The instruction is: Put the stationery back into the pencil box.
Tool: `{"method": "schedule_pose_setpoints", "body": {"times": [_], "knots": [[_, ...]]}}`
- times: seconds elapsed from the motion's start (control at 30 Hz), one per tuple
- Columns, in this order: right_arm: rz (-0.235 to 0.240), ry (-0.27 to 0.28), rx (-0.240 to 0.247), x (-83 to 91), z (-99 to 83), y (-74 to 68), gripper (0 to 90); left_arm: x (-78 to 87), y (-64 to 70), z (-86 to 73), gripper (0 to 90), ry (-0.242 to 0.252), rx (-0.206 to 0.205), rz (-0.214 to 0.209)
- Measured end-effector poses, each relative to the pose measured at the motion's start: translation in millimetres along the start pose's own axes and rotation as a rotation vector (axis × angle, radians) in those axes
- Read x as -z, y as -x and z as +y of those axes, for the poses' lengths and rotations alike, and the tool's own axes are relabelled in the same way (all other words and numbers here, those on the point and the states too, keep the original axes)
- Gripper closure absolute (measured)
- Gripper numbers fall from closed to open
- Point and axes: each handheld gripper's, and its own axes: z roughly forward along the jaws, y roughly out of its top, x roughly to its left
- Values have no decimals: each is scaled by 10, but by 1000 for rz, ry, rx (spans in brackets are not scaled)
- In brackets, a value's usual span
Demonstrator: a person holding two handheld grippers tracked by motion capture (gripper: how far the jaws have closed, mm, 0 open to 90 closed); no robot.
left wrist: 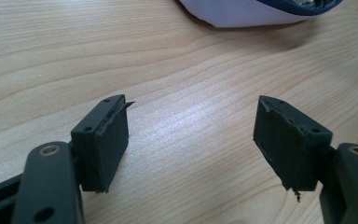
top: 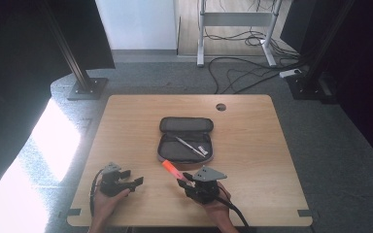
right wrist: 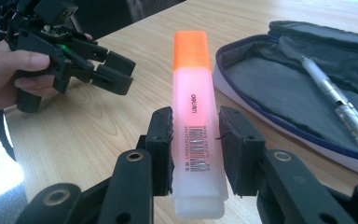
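- Between your right gripper's [right wrist: 196, 154] jaws: one orange highlighter [right wrist: 193, 98], pinched on both sides near its pale rear end, orange cap pointing away from you and up off the table [top: 252, 145].
- Beside the highlighter's cap, mid-table: one dark pencil case [top: 185, 140], unzipped and lying flat, lid folded back.
- Inside the case: one silver pen [right wrist: 328, 91], lying on the lining.
- At your left, near the table's front edge: your left gripper [left wrist: 193, 140], jaws spread wide, nothing between them, bare wood beneath.
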Motion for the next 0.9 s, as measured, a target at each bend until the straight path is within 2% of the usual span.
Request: {"method": "schedule_pose_setpoints", "body": {"times": [0.47, 0.9], "knots": [[-23, 17, -9, 34, 35, 85, 655, 8, -4, 0, 270, 3, 2, 2], [-43, 17, 18, -2, 175, 163, 655, 11, -14, -2, 270, 1, 7, 3]]}}
